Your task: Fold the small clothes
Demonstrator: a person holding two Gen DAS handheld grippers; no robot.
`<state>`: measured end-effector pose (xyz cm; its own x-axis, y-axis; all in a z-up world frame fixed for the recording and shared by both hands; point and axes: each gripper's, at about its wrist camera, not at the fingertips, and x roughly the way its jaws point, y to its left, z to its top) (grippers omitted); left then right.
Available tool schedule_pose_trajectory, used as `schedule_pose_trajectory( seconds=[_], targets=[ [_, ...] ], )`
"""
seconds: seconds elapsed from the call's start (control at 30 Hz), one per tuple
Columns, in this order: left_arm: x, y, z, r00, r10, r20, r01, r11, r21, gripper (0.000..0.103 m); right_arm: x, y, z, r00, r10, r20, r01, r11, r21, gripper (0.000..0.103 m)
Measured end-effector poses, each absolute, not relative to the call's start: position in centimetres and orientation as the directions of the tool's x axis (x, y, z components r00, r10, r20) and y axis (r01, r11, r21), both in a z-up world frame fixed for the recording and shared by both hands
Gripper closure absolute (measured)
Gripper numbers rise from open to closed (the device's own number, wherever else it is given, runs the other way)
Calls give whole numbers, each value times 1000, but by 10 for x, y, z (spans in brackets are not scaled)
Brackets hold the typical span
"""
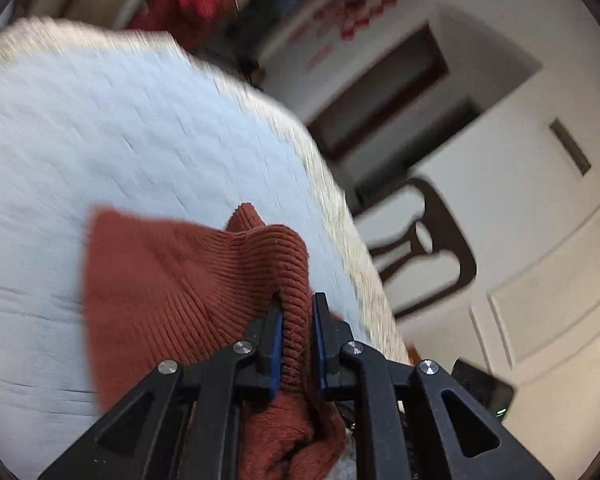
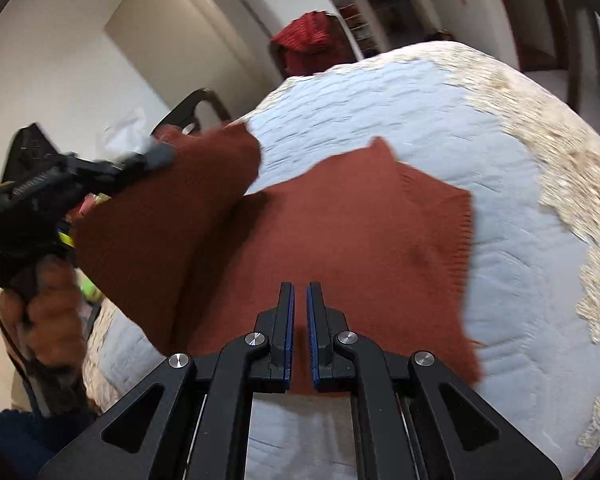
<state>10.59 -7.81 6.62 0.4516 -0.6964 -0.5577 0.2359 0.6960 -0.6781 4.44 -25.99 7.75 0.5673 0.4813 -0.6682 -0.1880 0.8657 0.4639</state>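
Note:
A rust-red knitted garment (image 2: 340,232) lies on the pale blue quilted cover (image 2: 500,248). My left gripper (image 1: 298,304) is shut on a bunched ribbed edge of the rust-red garment (image 1: 204,276), and the cloth hangs lifted from it. From the right wrist view, the left gripper (image 2: 156,156) holds that raised flap up at the left, carried by a person's hand (image 2: 48,296). My right gripper (image 2: 298,292) hovers over the garment's near part with its blue pads almost together and nothing between them.
The quilted cover has a cream fringed border (image 2: 572,152) along its edge. A dark wooden chair (image 1: 432,248) stands past that edge. A red cloth (image 2: 308,36) hangs on something beyond the far end. White walls and a door surround.

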Motion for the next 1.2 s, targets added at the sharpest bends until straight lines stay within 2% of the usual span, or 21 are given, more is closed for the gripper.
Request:
schedule_pose_trajectory(
  seconds=[0.07, 0.13, 0.17, 0.2, 0.27, 0.4, 0.5, 0.7, 0.9, 1.03, 1.2],
  targets=[
    [110, -95, 51, 393, -710, -584, 234, 691, -683, 88, 43, -268, 75, 568, 484, -666, -169, 860, 481, 97],
    [107, -97, 51, 384, -726, -570, 248, 676, -694, 88, 42, -274, 72, 565, 497, -658, -154, 848, 508, 94],
    [104, -93, 56, 393, -739, -547, 258, 659, -706, 88, 41, -277, 72, 561, 513, -650, -155, 836, 526, 86],
    [101, -88, 64, 411, -746, -524, 272, 649, -710, 87, 41, -279, 71, 554, 538, -635, -161, 818, 552, 72],
    [92, -75, 82, 471, -730, -496, 308, 663, -683, 85, 41, -282, 70, 539, 595, -596, -183, 773, 607, 55],
    [78, -38, 96, 597, -626, -502, 292, 752, -590, 85, 42, -281, 71, 497, 677, -543, -213, 701, 680, 52],
    [77, -14, 83, 624, -566, -538, 226, 791, -569, 85, 40, -279, 67, 428, 751, -502, -235, 629, 741, 39],
    [69, -13, 46, 598, -539, -594, 208, 819, -534, 85, 43, -283, 66, 435, 765, -474, -208, 598, 774, 37],
    [59, -23, 42, 630, -481, -610, 264, 871, -414, 85, 63, -274, 67, 425, 786, -448, -156, 551, 819, 37],
    [58, -24, 38, 635, -468, -615, 280, 881, -381, 80, 67, -281, 68, 416, 830, -371, -137, 461, 877, 36],
    [55, -32, 38, 645, -462, -609, 312, 886, -342, 72, 64, -292, 58, 439, 801, -407, -53, 475, 879, 34]
  ],
)
